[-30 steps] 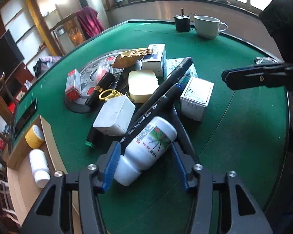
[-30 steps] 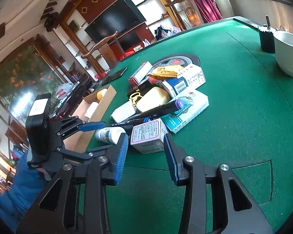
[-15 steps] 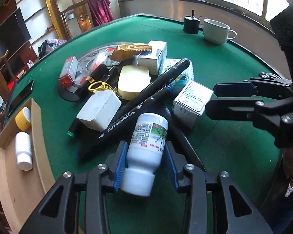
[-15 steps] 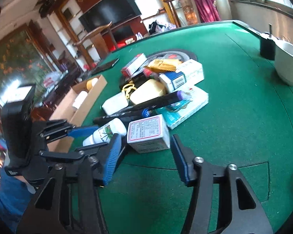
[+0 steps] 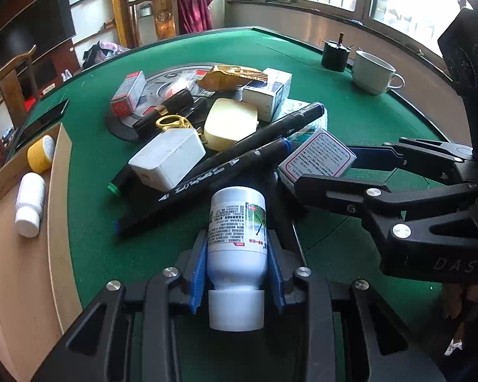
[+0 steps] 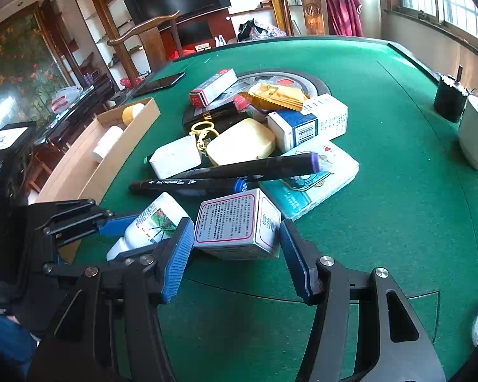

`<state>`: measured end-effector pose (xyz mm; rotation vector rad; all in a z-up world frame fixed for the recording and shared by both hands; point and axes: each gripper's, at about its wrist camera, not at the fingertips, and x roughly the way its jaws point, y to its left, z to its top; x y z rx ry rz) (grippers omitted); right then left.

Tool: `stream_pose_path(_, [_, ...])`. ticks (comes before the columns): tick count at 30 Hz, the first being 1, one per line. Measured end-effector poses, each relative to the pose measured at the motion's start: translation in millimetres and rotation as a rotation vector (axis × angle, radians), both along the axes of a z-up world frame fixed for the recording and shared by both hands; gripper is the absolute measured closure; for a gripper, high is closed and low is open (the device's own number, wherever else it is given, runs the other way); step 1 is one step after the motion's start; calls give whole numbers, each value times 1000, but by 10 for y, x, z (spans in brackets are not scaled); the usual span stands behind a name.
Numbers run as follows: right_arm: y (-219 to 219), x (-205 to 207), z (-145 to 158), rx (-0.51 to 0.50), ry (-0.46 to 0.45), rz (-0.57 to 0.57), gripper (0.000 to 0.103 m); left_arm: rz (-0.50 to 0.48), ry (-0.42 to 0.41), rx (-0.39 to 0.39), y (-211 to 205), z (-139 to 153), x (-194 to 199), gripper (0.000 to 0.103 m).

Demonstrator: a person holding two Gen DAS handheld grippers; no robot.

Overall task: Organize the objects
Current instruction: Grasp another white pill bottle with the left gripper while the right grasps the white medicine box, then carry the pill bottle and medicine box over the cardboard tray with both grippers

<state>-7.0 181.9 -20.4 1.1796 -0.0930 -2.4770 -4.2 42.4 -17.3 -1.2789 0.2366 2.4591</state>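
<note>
My left gripper [image 5: 237,273] is shut on a white pill bottle [image 5: 235,238] with a green label, held just above the green table; it also shows in the right wrist view [image 6: 153,222]. My right gripper [image 6: 235,251] is open, its blue pads on either side of a small white medicine box [image 6: 235,222] with a pink border, not clamped on it. The box also shows in the left wrist view [image 5: 317,159]. Behind lies a pile: two black markers [image 5: 232,165], a white adapter [image 5: 167,159], a cream case [image 5: 231,122].
A cardboard tray [image 5: 60,172] at the left table edge holds a white bottle [image 5: 30,203] and yellow tape [image 5: 41,154]. A white cup [image 5: 374,71] and black pot [image 5: 334,55] stand far right. A phone [image 6: 159,84] lies far left.
My left gripper closed on the pill bottle and lifted it slightly. My right gripper moved forward until its open pads flank the medicine box.
</note>
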Motion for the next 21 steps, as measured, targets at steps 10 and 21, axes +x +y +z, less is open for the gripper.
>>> stream_pose_path(10, [-137, -12, -21, 90, -14, -13, 45, 17, 7, 6, -45, 0, 36, 69])
stream_pose_path(21, [103, 39, 8, -64, -7, -60, 56, 46, -7, 68, -126, 8, 14, 69])
